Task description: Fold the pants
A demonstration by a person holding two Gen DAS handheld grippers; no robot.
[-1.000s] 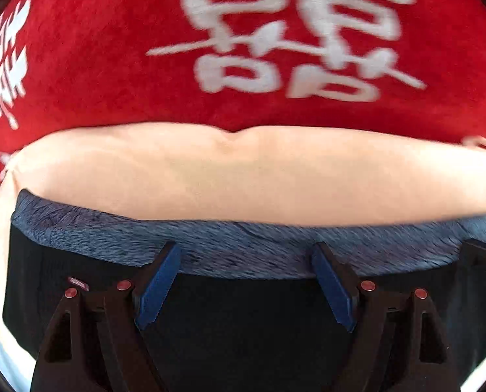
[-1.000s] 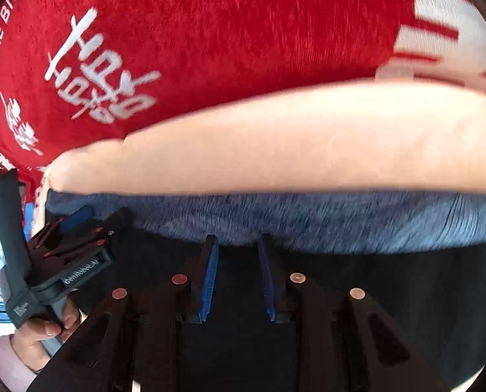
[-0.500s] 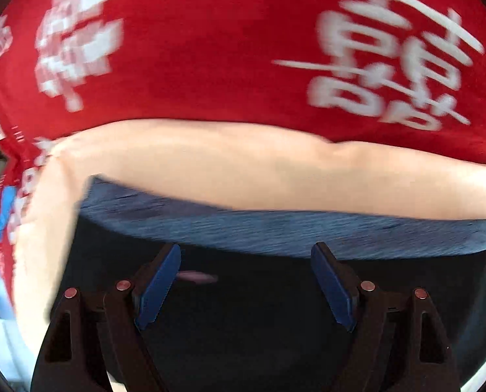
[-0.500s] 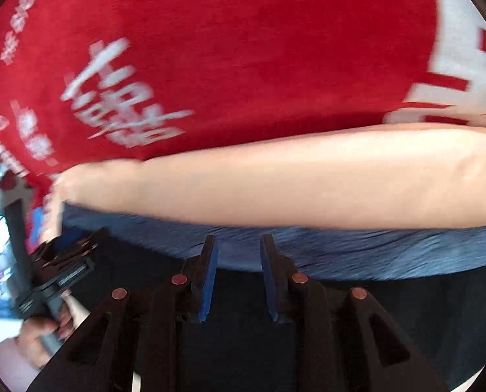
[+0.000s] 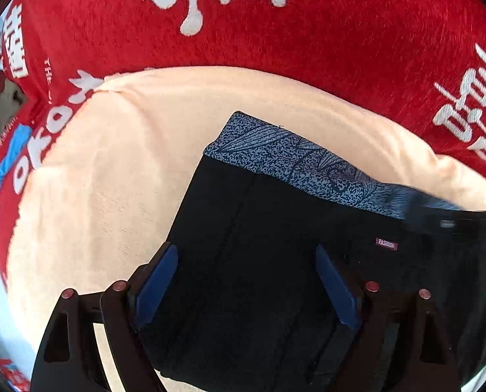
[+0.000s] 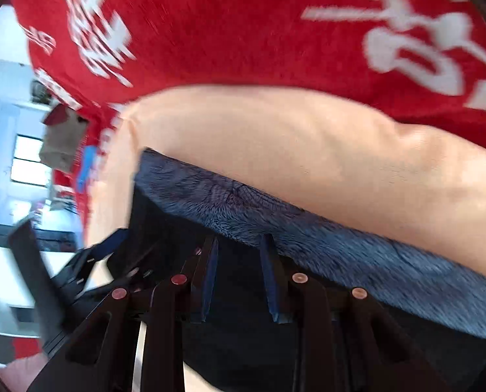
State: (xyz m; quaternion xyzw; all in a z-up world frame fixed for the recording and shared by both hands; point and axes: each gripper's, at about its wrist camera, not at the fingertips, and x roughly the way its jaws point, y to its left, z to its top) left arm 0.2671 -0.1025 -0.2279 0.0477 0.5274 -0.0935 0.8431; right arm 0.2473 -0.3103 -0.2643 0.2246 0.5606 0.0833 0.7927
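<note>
Fold alignment step: right gripper [image 6: 239, 277] pinches the pants [image 5: 275, 245]; left gripper [image 5: 246, 281], spread, must next grasp the waistband [image 5: 275, 150].

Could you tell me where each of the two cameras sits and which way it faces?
Left wrist: on the left gripper, looking along its open blue-padded fingers at the black pants with a speckled blue-grey waistband, lying on a peach cloth.
Right wrist: on the right gripper, narrow-gapped over the same waistband; the left gripper shows blurred at left.
Shared: pants, peach cloth and the red blanket with white lettering.
</note>
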